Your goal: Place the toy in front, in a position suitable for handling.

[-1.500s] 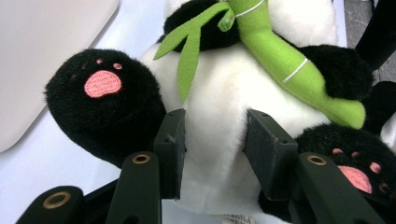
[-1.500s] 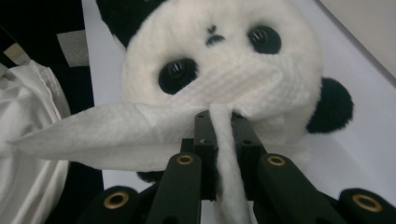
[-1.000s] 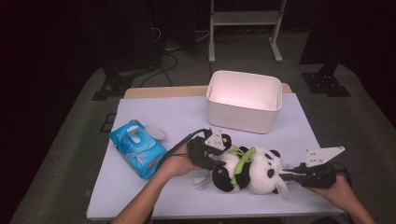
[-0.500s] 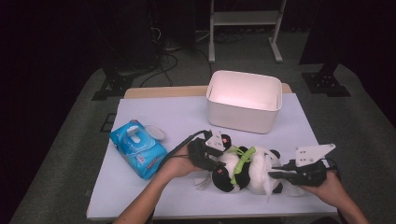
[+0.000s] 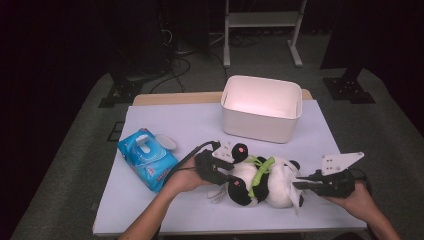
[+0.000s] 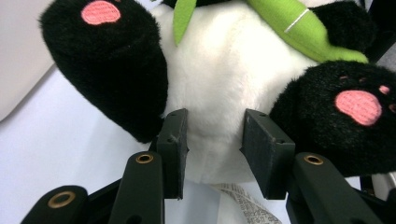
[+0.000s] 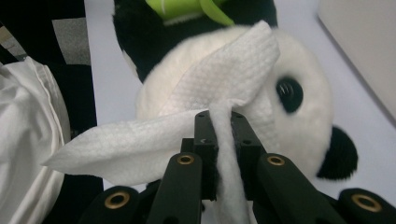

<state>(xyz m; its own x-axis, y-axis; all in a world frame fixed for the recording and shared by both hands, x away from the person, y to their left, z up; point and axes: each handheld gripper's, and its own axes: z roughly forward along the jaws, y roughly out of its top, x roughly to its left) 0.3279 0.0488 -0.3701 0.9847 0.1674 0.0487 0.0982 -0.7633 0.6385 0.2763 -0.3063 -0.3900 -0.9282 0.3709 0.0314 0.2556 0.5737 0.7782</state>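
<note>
A black-and-white panda plush (image 5: 265, 180) with a green scarf lies on its back on the white table (image 5: 175, 125), near the front edge. My left gripper (image 5: 227, 172) holds it from the left. In the left gripper view the pads press the white belly (image 6: 219, 70) between the two black legs, with the gripper (image 6: 215, 140) shut on it. My right gripper (image 5: 300, 184) comes in from the right, shut on a white wipe (image 7: 219, 79). The wipe lies against the panda's head (image 7: 303, 130), just beyond the gripper's (image 7: 223, 126) jaws.
A blue pack of wipes (image 5: 146, 159) lies at the left of the table. A white open bin (image 5: 261, 107) stands behind the panda. A white cloth (image 7: 28, 140) shows at the left of the right gripper view.
My right gripper has shifted a little to the left and up with the wipe, across the panda's head. The left gripper and the panda's body have stayed still.
</note>
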